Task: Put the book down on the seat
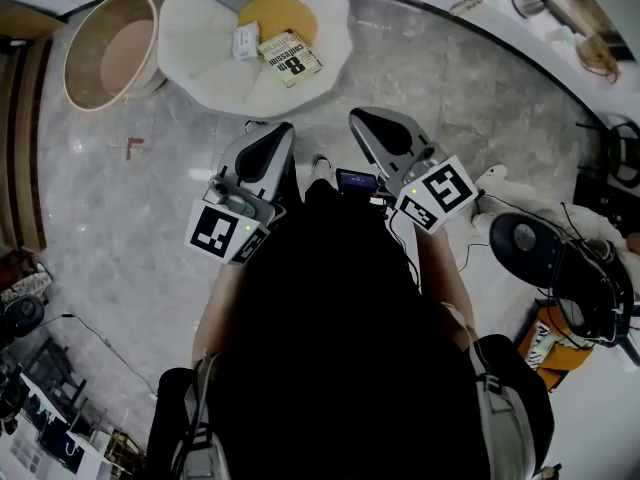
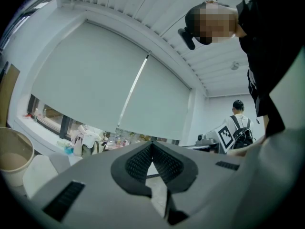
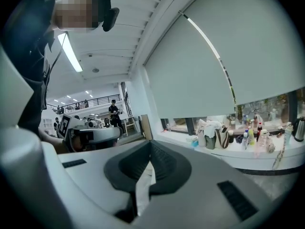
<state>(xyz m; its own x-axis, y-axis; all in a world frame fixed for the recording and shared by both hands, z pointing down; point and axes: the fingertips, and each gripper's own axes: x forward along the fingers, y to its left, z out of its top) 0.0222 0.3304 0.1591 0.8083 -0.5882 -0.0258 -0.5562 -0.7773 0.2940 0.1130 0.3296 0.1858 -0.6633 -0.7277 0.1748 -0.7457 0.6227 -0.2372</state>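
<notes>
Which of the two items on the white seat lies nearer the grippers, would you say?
The book with the big 8 on its cover; the small white box lies farther.

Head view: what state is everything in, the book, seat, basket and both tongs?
book: lying flat on the seat, cover up.
seat: holding the book.
basket: upright, looks empty.
left tongs: shut, empty.
right tongs: shut, empty.
</notes>
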